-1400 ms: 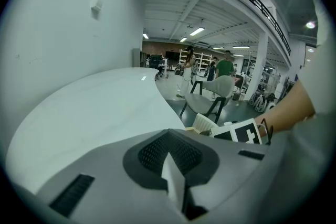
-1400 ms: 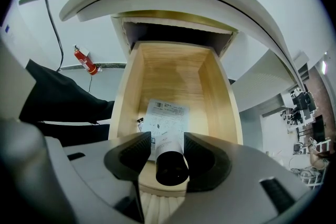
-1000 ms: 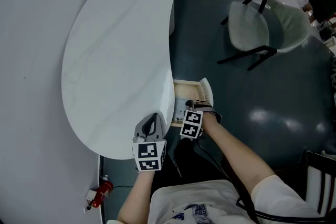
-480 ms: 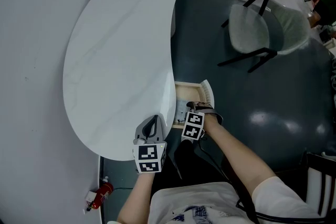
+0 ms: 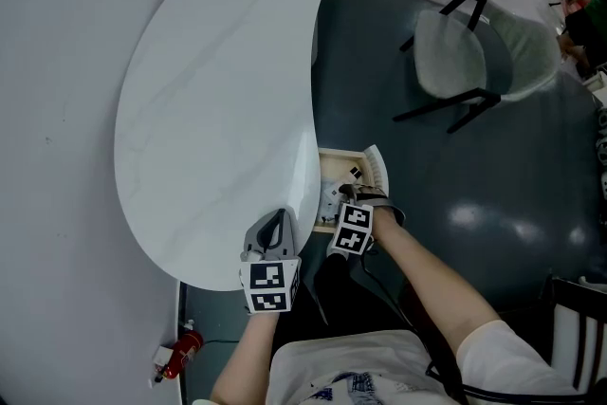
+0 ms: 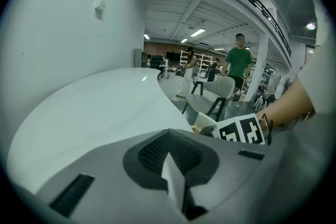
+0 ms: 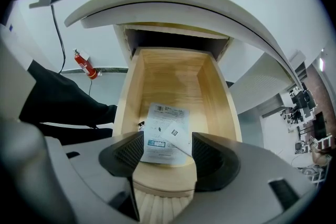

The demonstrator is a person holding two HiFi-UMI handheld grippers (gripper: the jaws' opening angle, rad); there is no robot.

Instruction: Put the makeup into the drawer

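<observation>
A white crescent-shaped tabletop (image 5: pixel 218 90) is set above a dark glossy floor (image 5: pixel 493 175). The right gripper (image 7: pixel 167 149) jaws have just been opened over a white makeup packet (image 7: pixel 163 131) in the pale wooden drawer (image 7: pixel 212 86). The left gripper (image 6: pixel 176 186) is kept closed, empty.

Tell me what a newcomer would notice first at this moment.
The big white curved tabletop fills the head view's left, with an open wooden drawer pulled out from under its edge. The right gripper hangs over that drawer, its jaws just opened wide and pressing on nothing, while white makeup packets lie flat on the drawer floor below. The left gripper sits shut by the tabletop's near edge.
</observation>
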